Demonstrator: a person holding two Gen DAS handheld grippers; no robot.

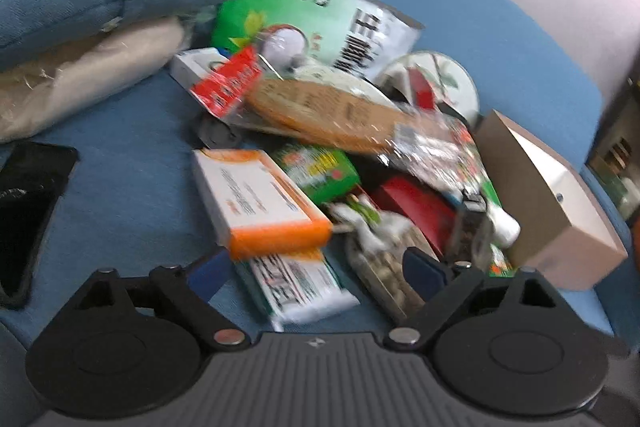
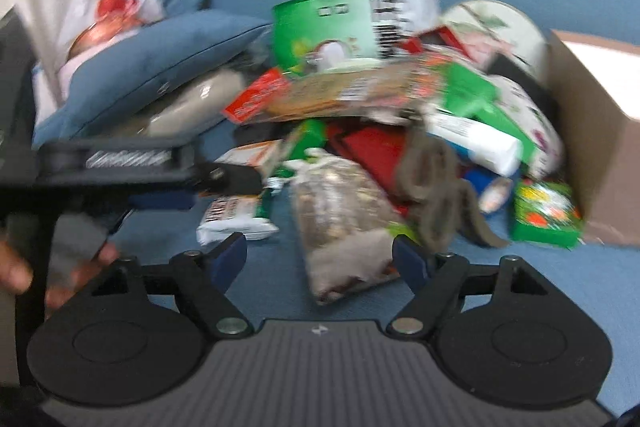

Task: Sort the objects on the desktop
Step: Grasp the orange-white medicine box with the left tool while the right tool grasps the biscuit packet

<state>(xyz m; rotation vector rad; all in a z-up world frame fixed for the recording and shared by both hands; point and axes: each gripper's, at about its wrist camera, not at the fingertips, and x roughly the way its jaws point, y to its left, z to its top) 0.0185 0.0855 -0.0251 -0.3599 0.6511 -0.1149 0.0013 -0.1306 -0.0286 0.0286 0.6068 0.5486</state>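
On the blue surface, a heap of packets is seen. At its left lies an orange-edged box, beside it a white wrapper, then a nut bag. The left gripper is spread above the wrapper, pinching nothing. The right gripper is spread astride the nut bag, pads apart.
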